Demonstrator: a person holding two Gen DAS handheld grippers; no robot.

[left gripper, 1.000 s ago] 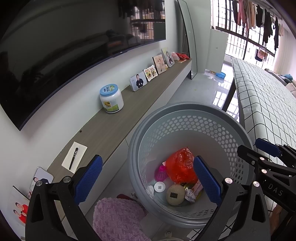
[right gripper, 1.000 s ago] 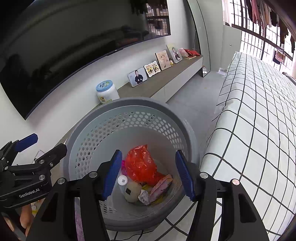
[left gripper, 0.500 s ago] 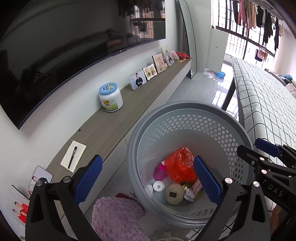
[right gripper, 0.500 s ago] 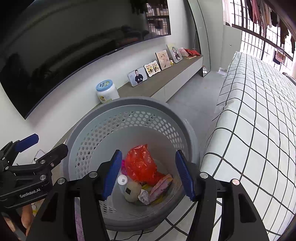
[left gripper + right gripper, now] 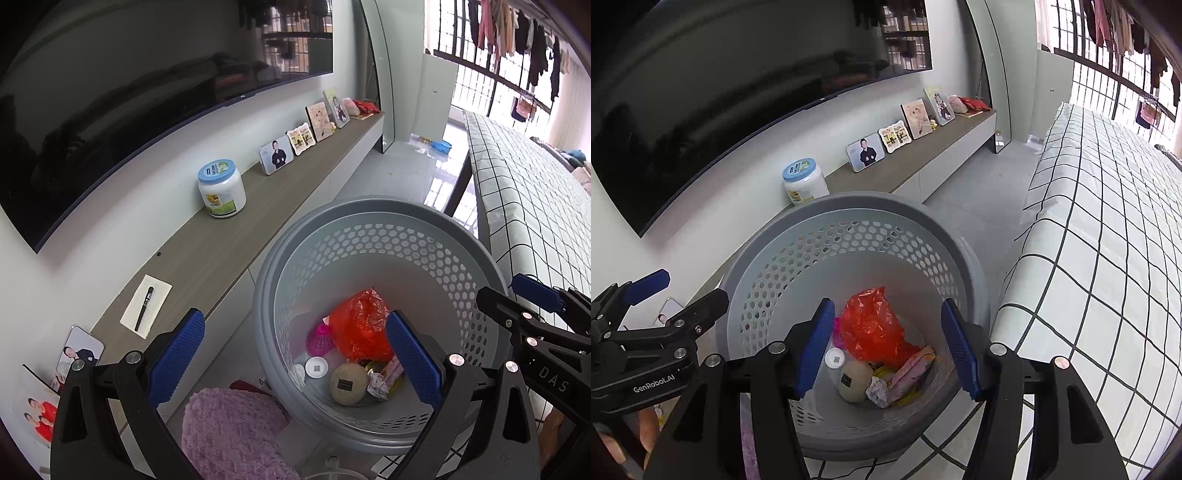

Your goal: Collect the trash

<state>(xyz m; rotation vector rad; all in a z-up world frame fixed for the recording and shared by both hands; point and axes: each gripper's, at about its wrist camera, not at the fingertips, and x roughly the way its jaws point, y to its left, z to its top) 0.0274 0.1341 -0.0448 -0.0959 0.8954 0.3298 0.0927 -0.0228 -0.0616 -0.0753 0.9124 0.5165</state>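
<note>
Nothing has moved since the earlier frames: left claw (image 5: 295, 354) and right claw (image 5: 888, 347) both hang with jaws apart and empty above the grey perforated basket (image 5: 373, 236), which stands on the tiled floor (image 5: 399, 173) between the long wooden desk (image 5: 229, 243) and the grid-patterned bed (image 5: 1108, 229). Basket contents: red plastic bag (image 5: 360, 325), pink shuttlecock (image 5: 320, 338), beige round jar (image 5: 348, 384), white cap (image 5: 316, 367), crumpled wrappers (image 5: 384, 374). Desk: blue-lidded tub (image 5: 221, 188), photo frames (image 5: 277, 154), notepad with pen (image 5: 146, 305); wall television (image 5: 129, 92) above, purple fluffy cushion (image 5: 232, 432) beside the basket.
</note>
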